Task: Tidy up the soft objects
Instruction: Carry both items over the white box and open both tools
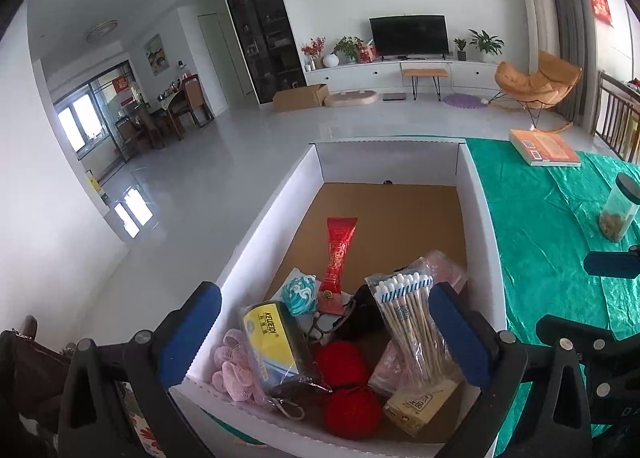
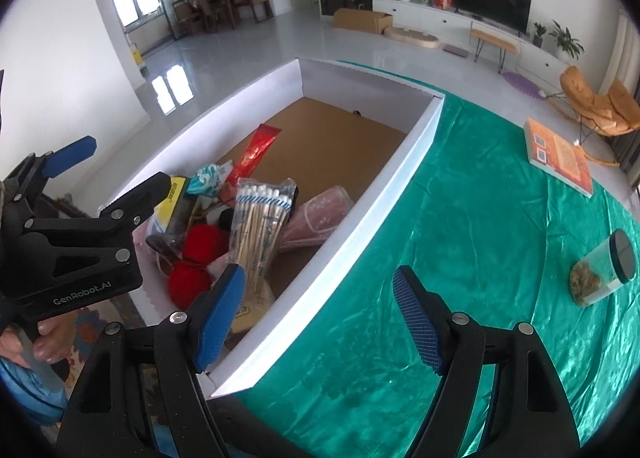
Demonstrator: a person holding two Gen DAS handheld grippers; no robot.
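A white cardboard box stands at the left of a green cloth. Its near end holds two red yarn balls, a bag of cotton swabs, a pink mesh sponge, a yellow packet, a teal ball, a red sachet and pink cloth. My left gripper is open above these items, holding nothing. My right gripper is open and empty over the box's right wall and the cloth.
The table's green cloth carries an orange book at the far right and a jar with a black lid. Beyond lies a living room floor with a TV unit and an orange chair.
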